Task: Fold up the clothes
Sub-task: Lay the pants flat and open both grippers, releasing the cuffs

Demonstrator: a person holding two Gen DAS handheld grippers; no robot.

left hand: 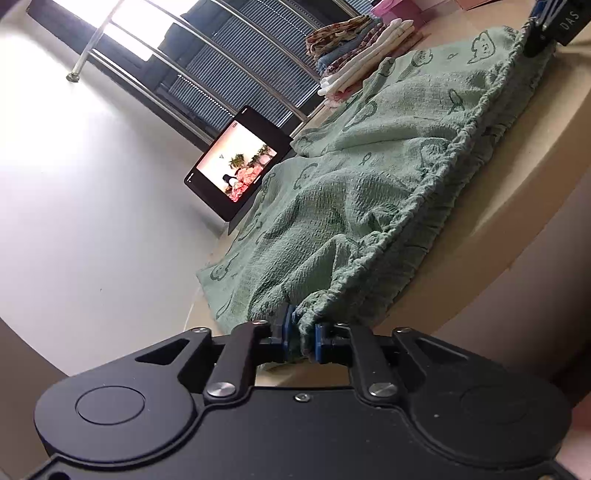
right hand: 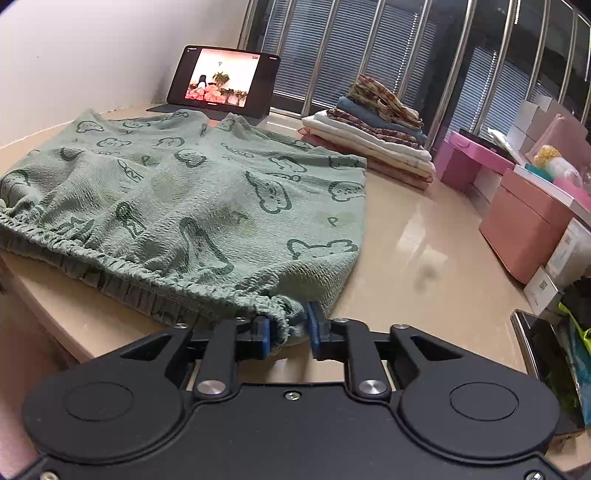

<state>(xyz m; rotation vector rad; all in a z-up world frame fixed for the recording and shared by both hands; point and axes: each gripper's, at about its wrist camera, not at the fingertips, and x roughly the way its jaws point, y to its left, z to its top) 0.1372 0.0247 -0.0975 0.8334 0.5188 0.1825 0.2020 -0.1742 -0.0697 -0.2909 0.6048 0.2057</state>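
Green printed shorts (left hand: 369, 177) lie spread on the beige table (left hand: 535, 155), their elastic waistband along the near edge. My left gripper (left hand: 302, 338) is shut on one end of the waistband. My right gripper (right hand: 287, 334) has its blue pads (right hand: 263, 334) around the other end of the waistband, pinching it. The shorts fill the left half of the right wrist view (right hand: 184, 192). The right gripper also shows in the left wrist view (left hand: 543, 29) at the top right, on the waistband's far end.
A stack of folded clothes (right hand: 376, 129) sits at the back of the table (right hand: 424, 236). A tablet (right hand: 221, 79) stands lit by the wall. Pink boxes (right hand: 517, 221) line the right side. Window bars run behind.
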